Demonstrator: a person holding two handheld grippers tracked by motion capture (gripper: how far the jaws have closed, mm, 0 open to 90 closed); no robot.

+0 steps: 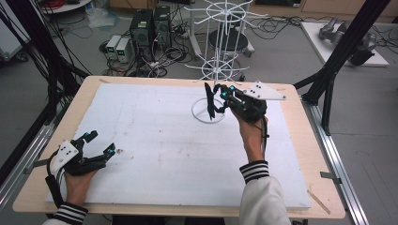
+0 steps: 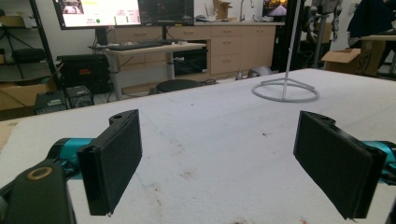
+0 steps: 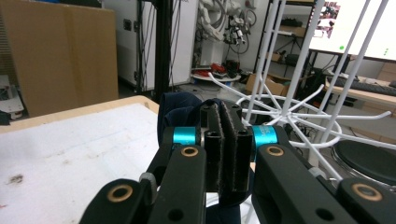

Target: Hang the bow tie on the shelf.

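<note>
Dark cloth held up by the white rack, near table's far edge.
R gripper (image 1: 217, 100) pinches dark cloth (image 1: 208, 102) tight; L gripper (image 1: 96, 144) wide open, empty, near left edge. Cloth could snag rack (image 1: 219, 42) wires & tip it.

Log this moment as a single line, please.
right gripper: shut on dark blue cloth, beside white wire rack | left gripper: open, empty, over white foam board

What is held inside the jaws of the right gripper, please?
The right gripper is shut on a dark blue cloth, which bunches beyond the jaws beside the white wire rack. The pinched part is hidden.
</note>
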